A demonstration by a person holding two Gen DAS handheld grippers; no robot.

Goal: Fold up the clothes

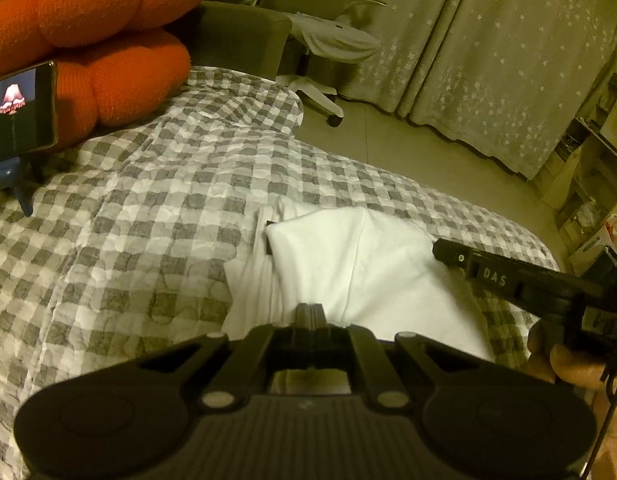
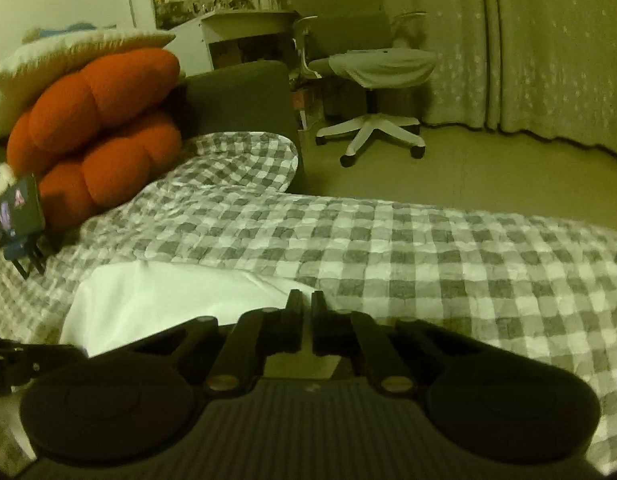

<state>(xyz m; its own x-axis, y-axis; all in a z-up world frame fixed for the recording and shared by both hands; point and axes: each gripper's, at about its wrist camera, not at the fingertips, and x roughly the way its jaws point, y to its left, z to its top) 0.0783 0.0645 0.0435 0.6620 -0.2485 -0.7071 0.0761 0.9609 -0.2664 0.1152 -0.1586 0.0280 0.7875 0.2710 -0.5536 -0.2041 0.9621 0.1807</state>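
A white garment lies partly folded on the grey-and-white checked bedspread. My left gripper has its fingers pressed together at the garment's near edge, and the cloth rises up to their tips. My right gripper comes in from the right with a person's hand behind it, its tip on the garment's right edge. In the right wrist view the right gripper is shut, with a thin strip of the white garment between its fingers. A part of the left gripper shows at that view's left edge.
An orange lobed cushion and a lit phone on a small stand sit at the head of the bed. Beyond the bed's far edge are bare floor, a white office chair, starred curtains and a shelf.
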